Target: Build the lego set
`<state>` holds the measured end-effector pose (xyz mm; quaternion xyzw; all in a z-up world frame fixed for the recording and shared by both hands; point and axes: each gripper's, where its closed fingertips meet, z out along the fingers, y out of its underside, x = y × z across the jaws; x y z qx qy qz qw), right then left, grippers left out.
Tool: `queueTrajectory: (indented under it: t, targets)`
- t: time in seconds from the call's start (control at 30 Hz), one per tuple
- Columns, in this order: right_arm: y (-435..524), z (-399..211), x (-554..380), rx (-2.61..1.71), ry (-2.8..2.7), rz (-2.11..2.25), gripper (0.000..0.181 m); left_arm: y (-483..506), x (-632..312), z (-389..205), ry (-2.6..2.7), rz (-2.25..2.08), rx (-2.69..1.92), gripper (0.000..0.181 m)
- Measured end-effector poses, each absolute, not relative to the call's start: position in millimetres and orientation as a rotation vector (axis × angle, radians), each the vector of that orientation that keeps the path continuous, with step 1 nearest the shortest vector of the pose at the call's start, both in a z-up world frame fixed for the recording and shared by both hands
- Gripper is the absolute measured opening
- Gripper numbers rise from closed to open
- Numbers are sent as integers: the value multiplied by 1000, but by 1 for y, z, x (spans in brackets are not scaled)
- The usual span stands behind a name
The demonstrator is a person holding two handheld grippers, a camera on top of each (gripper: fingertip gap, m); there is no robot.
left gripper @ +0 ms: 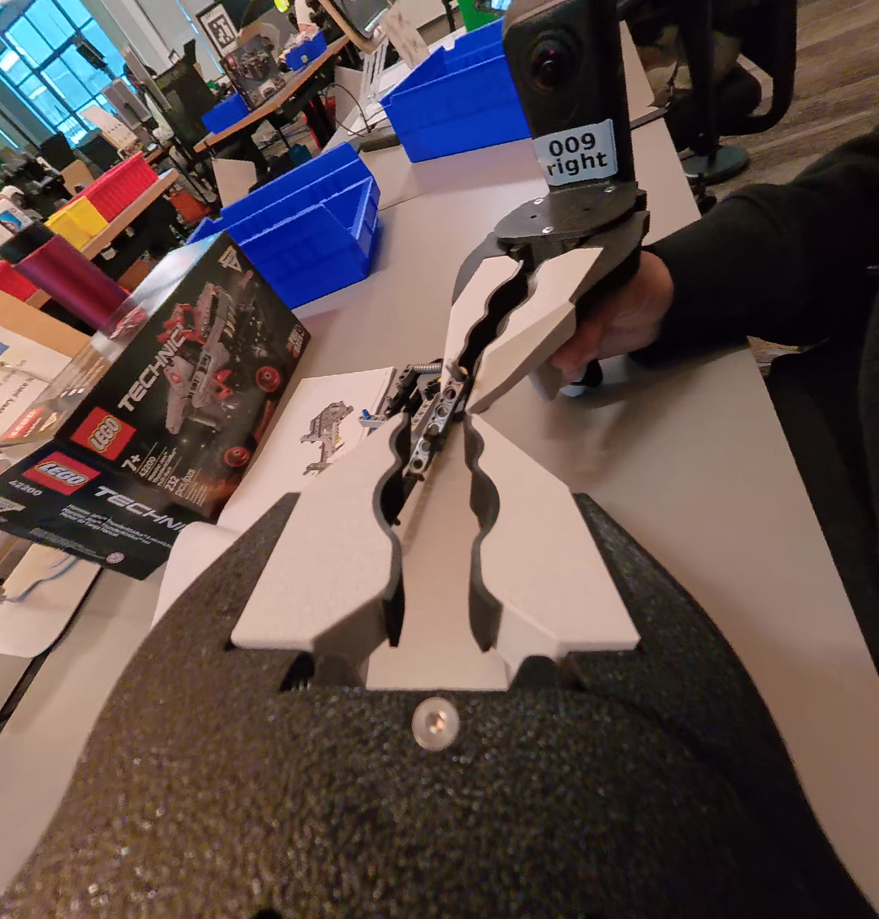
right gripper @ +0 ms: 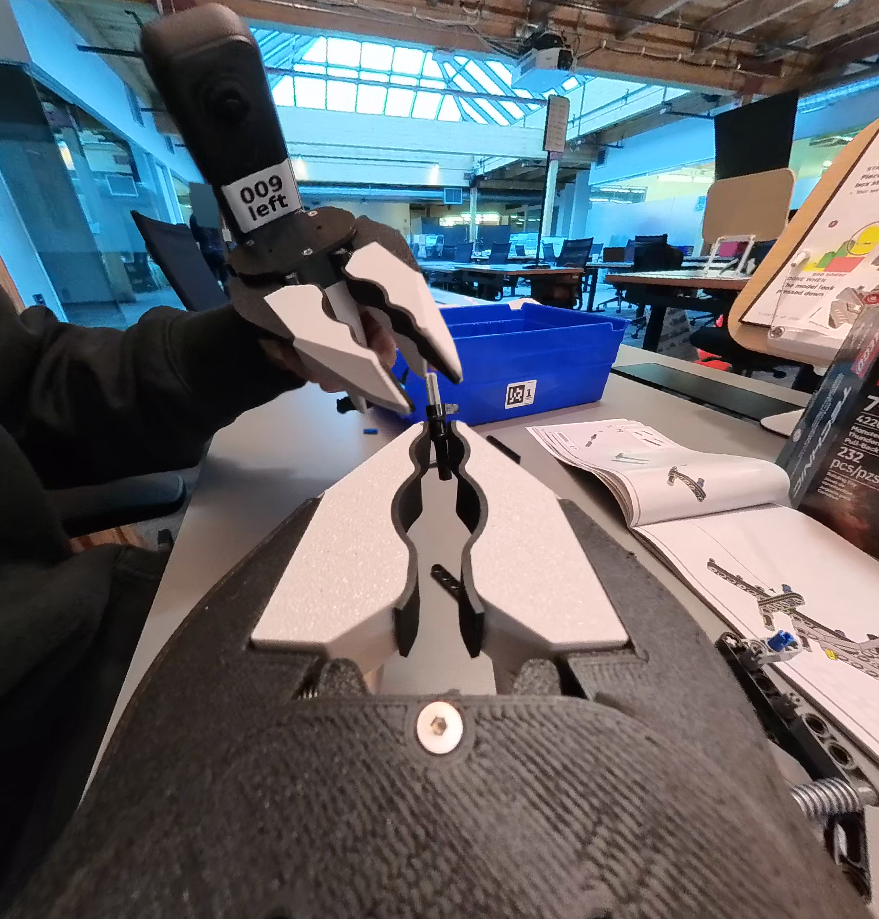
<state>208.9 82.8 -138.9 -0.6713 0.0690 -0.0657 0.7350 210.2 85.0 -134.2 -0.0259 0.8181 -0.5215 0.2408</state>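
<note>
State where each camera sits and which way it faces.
Left wrist view: on the left hand-held gripper, faces the right hand-held gripper and set box; its own fingers show.
Right wrist view: on the right one, faces the left one and blue bin; own fingers, pinching black pin, dark sleeve show.
Shared: both hand-held grippers, booklet, box.

The left gripper (left gripper: 435, 422) is reaching forward with its fingers spread a little, tips angling toward each other. The right gripper (right gripper: 440, 432) is pointing down at it from above, tips nearly meeting around a small part. A dark-sleeved hand (left gripper: 621, 318) is gripping the right handle.
</note>
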Motion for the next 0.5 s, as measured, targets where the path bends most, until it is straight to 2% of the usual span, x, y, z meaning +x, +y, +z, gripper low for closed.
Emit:
queueTrajectory:
  t: [0.13, 0.33, 0.5]
  targets:
    - [77, -134, 213, -1435, 179, -165, 4, 102, 224, -138, 2237, -1396, -226, 18]
    - [70, -130, 222, -1384, 240, -158, 3, 106, 222, -209, 2511, -1238, -402, 18]
    - [68, -129, 222, -1375, 244, -150, 4, 90, 219, -240, 2633, -1162, -464, 22]
